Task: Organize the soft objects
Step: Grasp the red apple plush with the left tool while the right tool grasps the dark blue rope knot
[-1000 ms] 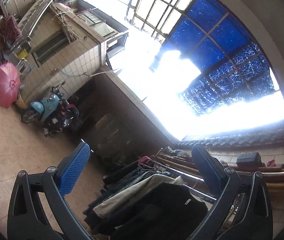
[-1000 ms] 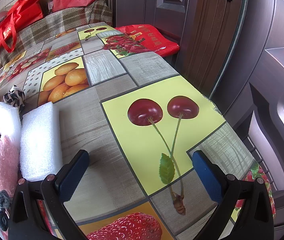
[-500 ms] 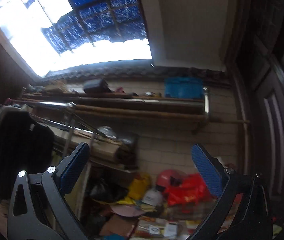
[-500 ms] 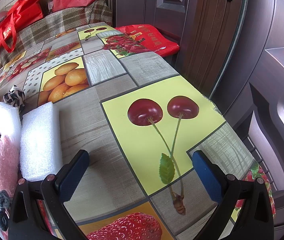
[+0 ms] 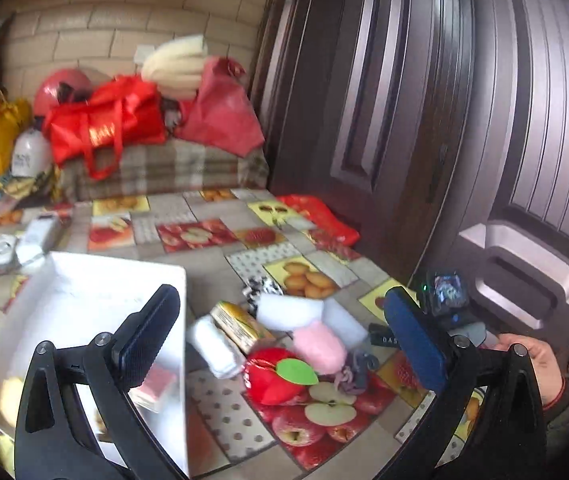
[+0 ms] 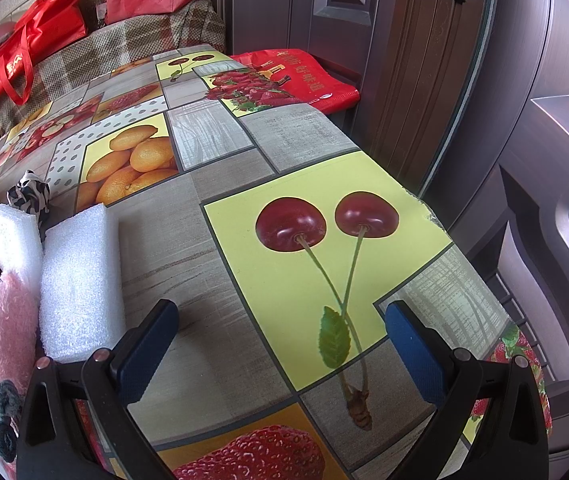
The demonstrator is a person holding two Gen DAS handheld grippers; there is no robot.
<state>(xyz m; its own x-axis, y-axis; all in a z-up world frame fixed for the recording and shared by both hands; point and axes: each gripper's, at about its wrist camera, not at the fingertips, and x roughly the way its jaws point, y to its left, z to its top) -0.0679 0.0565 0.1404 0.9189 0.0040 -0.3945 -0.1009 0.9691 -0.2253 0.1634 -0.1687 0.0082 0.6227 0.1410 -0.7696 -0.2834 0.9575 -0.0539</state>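
A pile of soft things lies on the fruit-print table: a red plush apple, a pink plush, white foam blocks, a white roll and a grey hair tie. A white box stands left of them. My left gripper is open and empty, held above the pile. My right gripper is open and empty, low over the table, right of a foam block and the pink plush.
A yellow carton and a black-and-white scrunchie lie by the pile. Red bags sit on a plaid-covered heap at the back. A dark door stands to the right. The table edge is close on the right.
The left gripper has swung from the skylight and courtyard, past a wall with shelves, down to the table and pile. The right gripper has not moved.
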